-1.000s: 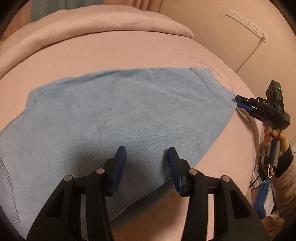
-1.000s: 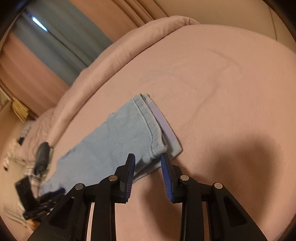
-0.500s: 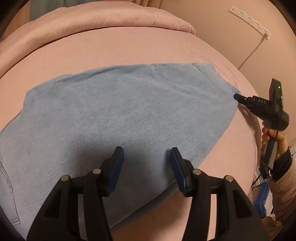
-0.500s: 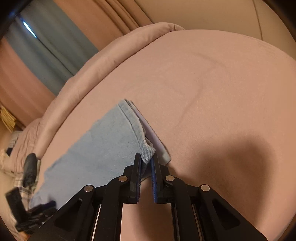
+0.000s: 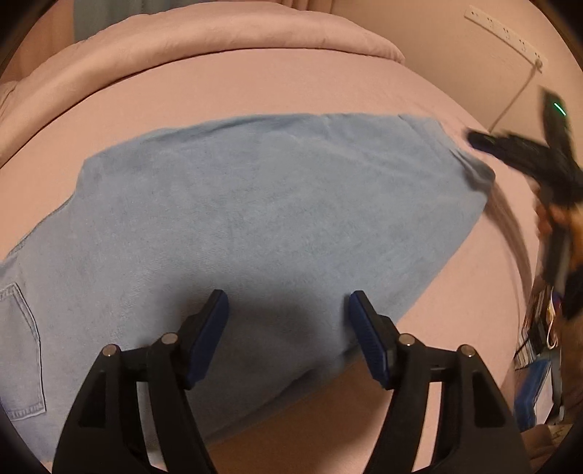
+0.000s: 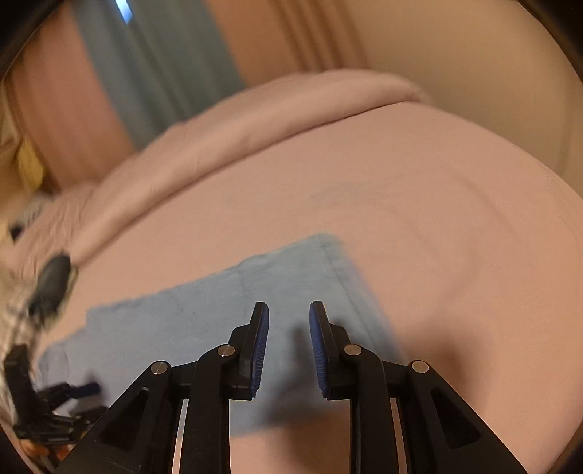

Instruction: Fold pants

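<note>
Light blue denim pants point(image 5: 255, 218) lie flat on the pink bed point(image 5: 255, 87), the leg reaching right and a back pocket point(image 5: 20, 350) at the lower left. My left gripper point(image 5: 288, 310) is open and empty, hovering over the near edge of the pants. My right gripper point(image 6: 288, 321) is open and empty above the hem end of the pants point(image 6: 226, 306). In the left wrist view the right gripper point(image 5: 481, 140) appears blurred just off the hem. The left gripper point(image 6: 87, 389) shows at the lower left of the right wrist view.
A folded pink duvet point(image 5: 204, 47) lies along the far side of the bed. A white power strip point(image 5: 503, 31) with a cord hangs on the wall. Curtains point(image 6: 153, 62) stand behind the bed. Clutter point(image 5: 539, 339) sits on the floor at the right.
My right gripper was shut on the hem half a second ago; it has opened, let go and lifted away. The hem now lies flat. The left gripper has stayed open over the pants.
</note>
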### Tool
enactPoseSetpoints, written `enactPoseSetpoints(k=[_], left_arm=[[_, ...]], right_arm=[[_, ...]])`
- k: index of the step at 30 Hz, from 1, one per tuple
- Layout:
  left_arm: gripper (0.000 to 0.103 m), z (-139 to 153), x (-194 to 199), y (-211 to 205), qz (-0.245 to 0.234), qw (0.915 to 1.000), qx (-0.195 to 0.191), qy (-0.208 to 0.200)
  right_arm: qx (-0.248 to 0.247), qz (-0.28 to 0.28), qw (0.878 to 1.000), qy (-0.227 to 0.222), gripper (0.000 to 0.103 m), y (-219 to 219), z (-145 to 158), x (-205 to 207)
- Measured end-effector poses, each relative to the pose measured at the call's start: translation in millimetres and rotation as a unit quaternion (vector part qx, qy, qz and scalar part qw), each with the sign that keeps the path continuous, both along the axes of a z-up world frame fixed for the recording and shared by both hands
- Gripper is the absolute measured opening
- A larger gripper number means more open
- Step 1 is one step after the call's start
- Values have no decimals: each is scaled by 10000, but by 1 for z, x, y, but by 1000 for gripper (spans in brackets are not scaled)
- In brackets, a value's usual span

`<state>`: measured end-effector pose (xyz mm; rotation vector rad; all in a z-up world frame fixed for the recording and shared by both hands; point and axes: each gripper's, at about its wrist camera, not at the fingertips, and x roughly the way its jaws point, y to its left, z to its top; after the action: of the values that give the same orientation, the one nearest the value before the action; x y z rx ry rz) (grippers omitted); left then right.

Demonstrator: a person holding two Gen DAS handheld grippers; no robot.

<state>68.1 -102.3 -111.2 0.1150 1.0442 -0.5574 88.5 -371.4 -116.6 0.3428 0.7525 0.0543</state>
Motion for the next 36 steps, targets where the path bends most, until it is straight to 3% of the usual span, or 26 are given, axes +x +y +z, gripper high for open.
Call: enactPoseSetpoints(k=[4, 5, 6, 8, 9, 10, 12, 15, 18, 21, 24, 27, 29, 30, 32, 36], left_arm=[[68, 0, -5, 2, -61, 10000, 13, 13], [68, 0, -6, 4, -58, 10000, -8, 33], [69, 1, -6, 5, -47, 10000, -34, 52], [71, -1, -8, 12, -24, 9998, -176, 112], [72, -1, -8, 12, 4, 9996, -240, 142], [74, 0, -8, 14, 55, 9993, -314, 184], [80, 2, -10, 21, 207, 9979, -541, 283], [81, 9, -8, 32, 408, 9932, -1022, 368], [90, 15, 0, 39, 727, 9853, -1489, 405], [92, 9, 12, 45, 1120, 9768, -1720, 602], [92, -8, 19, 53, 1419, 9639, -2040, 952], [92, -12, 17, 61, 1568, 9539, -2359, 993], [92, -13, 19, 65, 1605, 9483, -2525, 1062], [92, -14, 20, 67, 1617, 9460, -2585, 1098], [92, -11, 20, 71, 1630, 9438, -2634, 1153], [92, -3, 28, 75, 1615, 9318, -3008, 1235]], right_arm=[[-143, 96, 9975, 681, 22, -6, -23, 64], [-304, -66, 9965, 780, 14, -10, -28, 73], [-183, -192, 9968, 755, 8, -19, -29, 77], [265, -327, 9971, 639, 9, -32, -25, 71], [307, -425, 9970, 577, 17, -36, -23, 66], [379, -538, 9966, 505, 35, -43, -21, 57], [991, -725, 9922, 219, 55, -63, -20, 27], [1848, -754, 9799, -22, 57, -85, -28, -20], [2262, -745, 9711, 171, 57, -89, -42, -46], [2543, -586, 9647, 353, 57, -77, -56, -52], [2298, -559, 9708, 410, 57, -59, -57, -31], [2282, -789, 9700, 290, 56, -54, -59, -13], [2081, -930, 9734, 235, 40, -48, -57, -7], [1920, -928, 9767, 249, 22, -42, -54, 0], [1717, -926, 9804, 268, 18, -31, -48, 3], [630, -278, 9968, -407, 15, 21, 5, 1]])
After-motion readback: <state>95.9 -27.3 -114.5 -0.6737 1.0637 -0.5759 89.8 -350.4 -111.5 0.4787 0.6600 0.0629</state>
